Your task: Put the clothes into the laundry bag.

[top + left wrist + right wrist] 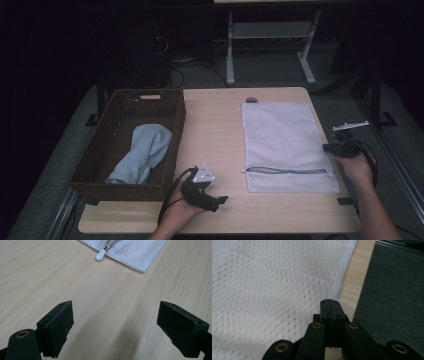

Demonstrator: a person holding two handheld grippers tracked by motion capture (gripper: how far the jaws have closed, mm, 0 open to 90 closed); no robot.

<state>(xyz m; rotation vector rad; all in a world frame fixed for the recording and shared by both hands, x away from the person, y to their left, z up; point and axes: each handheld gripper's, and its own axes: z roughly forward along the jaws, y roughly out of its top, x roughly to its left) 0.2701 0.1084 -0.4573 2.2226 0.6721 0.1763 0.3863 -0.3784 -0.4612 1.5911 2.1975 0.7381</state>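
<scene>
A flat white rectangular mesh laundry bag [285,145] is lying on the right half of the pale wooden surface [215,130], and everything else can be placed against it. Its fabric is showing a fine woven pattern of tiny holes, with faint fold lines crossing it in the right gripper view. A grey zipper [287,170] is running across the bag close to its near edge, and the small white zipper pull [100,256] is sitting at the bag's left end, resting on the wood just beside the corner.

The left hand-held gripper [210,197] is resting low on the surface, near the bag's near left corner, pointing toward the zipper pull with its jaws standing wide apart and nothing between them. The right hand-held gripper [330,305] is hovering at the bag's right edge, over the strip of wood beside the fabric, its jaws pressed fully together and gripping nothing.

Well to the left of the bag, a dark brown woven wicker basket [117,150] is holding a crumpled light blue cloth [142,152].
</scene>
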